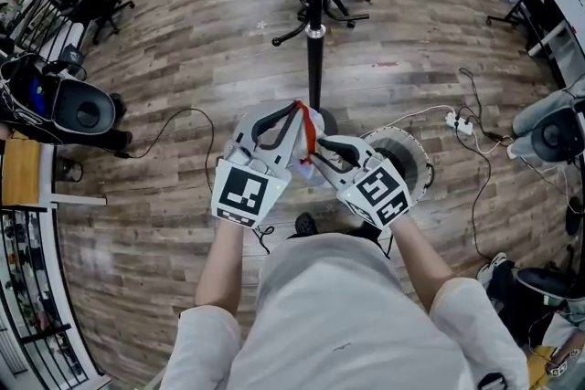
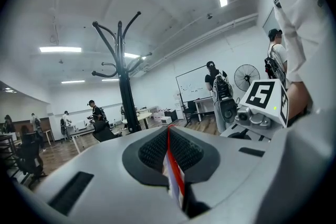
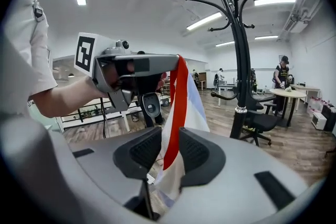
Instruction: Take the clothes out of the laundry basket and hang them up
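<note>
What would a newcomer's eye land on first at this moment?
First, the red-and-white striped garment held up between both grippers. The left gripper is pinched shut on it, while the right gripper has its jaws apart with the cloth hanging between them. Just beyond stands the black coat stand, with a white laundry basket on the wood floor near its base.

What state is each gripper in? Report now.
Left gripper: closed, clamped on the red-and-white garment.
Right gripper: open; the garment hangs between its jaws, not pinched.
</note>
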`<state>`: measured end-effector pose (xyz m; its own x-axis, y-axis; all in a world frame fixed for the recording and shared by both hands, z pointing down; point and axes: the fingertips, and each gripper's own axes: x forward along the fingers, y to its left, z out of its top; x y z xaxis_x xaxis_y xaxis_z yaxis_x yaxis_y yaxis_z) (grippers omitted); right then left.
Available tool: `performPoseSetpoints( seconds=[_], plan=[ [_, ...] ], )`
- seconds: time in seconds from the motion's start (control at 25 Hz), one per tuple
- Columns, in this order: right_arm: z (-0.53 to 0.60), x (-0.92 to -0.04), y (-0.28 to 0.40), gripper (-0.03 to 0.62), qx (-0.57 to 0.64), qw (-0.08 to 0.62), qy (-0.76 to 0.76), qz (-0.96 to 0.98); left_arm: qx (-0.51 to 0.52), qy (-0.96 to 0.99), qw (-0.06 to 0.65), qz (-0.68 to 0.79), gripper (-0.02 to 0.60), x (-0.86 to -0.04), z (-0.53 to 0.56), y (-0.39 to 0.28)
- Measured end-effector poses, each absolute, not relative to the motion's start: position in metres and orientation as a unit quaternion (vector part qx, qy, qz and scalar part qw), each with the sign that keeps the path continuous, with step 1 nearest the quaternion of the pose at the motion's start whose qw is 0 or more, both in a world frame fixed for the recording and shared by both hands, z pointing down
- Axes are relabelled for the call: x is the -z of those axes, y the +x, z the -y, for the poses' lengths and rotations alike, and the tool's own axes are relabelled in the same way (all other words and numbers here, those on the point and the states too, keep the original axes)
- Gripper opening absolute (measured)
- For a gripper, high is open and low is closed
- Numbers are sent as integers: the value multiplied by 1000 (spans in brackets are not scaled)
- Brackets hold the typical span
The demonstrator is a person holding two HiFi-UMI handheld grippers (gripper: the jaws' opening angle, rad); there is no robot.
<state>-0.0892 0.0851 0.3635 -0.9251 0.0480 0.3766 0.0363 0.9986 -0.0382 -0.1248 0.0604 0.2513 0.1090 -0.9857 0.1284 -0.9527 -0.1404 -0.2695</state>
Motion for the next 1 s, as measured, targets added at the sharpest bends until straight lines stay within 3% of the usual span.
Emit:
performPoseSetpoints(
  seconds=[0.44, 1.0],
  plan=[
    [-107, -383, -134, 120, -66, 185, -15, 980, 138, -735, 63, -661, 25, -245, -81, -155],
    [-134, -380, -195, 184, -122, 169, -18, 978, 125, -742, 62, -656, 25, -235, -104, -180]
  ],
)
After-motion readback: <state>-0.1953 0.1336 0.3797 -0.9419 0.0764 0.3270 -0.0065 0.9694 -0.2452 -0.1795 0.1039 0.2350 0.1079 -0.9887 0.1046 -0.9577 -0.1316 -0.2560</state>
